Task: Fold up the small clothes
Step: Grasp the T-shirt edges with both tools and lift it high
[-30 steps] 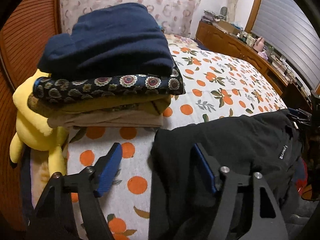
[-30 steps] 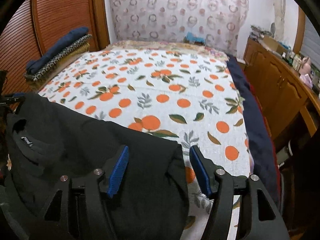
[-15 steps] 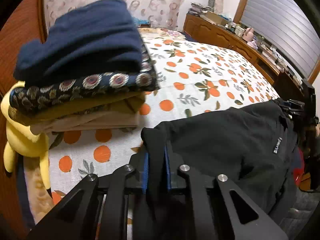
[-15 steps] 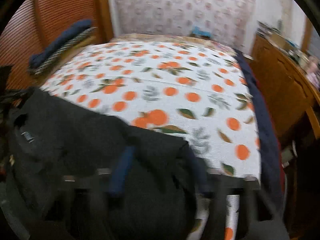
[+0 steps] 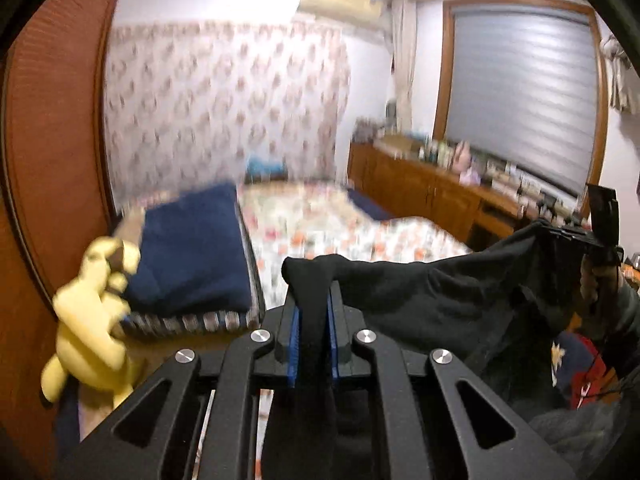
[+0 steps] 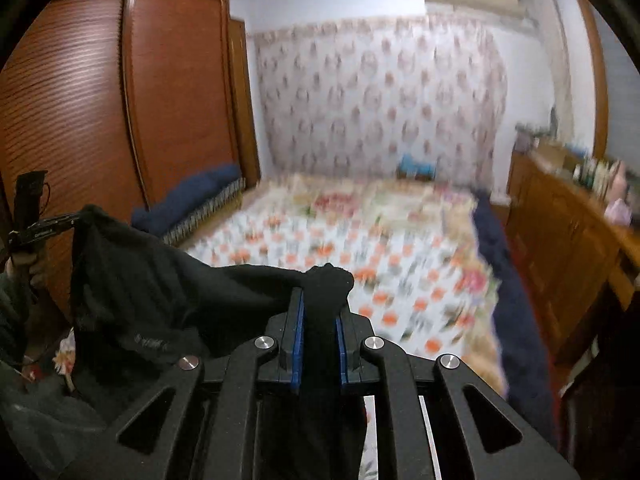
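My left claw (image 5: 313,334) is clamped tight on one bunched corner of the black garment (image 5: 432,296); my right claw (image 6: 320,336) has just finished closing, pinching the other corner. The cloth hangs stretched between them, lifted above the orange-print bedspread (image 6: 360,248). Just left of it sits a yellow plush toy (image 5: 92,308) against a stack of folded clothes (image 5: 192,260) topped in navy. Beyond, a wooden sideboard (image 5: 420,188) runs under the window blind (image 5: 520,96). Both claws point slightly downward.
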`<state>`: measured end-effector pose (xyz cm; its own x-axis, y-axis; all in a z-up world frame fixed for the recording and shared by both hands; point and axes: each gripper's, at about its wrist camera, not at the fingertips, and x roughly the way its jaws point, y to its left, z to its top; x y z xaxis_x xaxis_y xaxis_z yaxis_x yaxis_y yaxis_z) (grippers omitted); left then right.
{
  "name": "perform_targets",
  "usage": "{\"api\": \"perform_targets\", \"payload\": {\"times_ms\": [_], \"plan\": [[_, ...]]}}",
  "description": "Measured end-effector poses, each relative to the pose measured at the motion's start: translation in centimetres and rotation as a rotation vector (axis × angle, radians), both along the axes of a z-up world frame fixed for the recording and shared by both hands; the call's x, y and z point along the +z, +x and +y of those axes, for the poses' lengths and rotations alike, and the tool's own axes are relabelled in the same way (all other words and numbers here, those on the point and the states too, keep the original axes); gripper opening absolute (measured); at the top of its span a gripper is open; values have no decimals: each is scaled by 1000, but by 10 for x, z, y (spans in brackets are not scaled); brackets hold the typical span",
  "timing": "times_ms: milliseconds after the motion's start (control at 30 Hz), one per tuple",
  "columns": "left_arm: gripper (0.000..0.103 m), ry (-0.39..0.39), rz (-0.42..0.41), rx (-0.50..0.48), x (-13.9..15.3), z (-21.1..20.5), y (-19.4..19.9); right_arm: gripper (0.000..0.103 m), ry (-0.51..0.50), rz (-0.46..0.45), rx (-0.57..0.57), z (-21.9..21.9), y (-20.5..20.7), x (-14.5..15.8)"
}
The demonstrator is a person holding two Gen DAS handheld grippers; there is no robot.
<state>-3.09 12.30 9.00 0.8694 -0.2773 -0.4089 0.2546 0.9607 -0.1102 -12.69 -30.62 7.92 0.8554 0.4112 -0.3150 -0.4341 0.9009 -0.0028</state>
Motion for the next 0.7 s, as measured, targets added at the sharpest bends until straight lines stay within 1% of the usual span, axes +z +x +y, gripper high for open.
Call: {"api": "perform_targets", "payload": {"times_ms": [100,167,333,400,600,700], "plan": [[12,-27,-83,11,29,7,-11,13,39,-92,-7,-9,-29,32],[12,-36,-133,11,47,9,-18,13,59,-130,6,-15,-45,51],[12,-38,-254,26,80,13,-38,13,56,-230,14,-21,-79,91],[12,-42,-309,34,90,14,-49,13,60,-266,41,-22,-90,101],[12,-56,-389,40,112,18,-63,13,67,-340,65,-31,-107,121],[12,-52,-414,48,123,22,-55,13,63,-376,62,-31,-106,117]]}}
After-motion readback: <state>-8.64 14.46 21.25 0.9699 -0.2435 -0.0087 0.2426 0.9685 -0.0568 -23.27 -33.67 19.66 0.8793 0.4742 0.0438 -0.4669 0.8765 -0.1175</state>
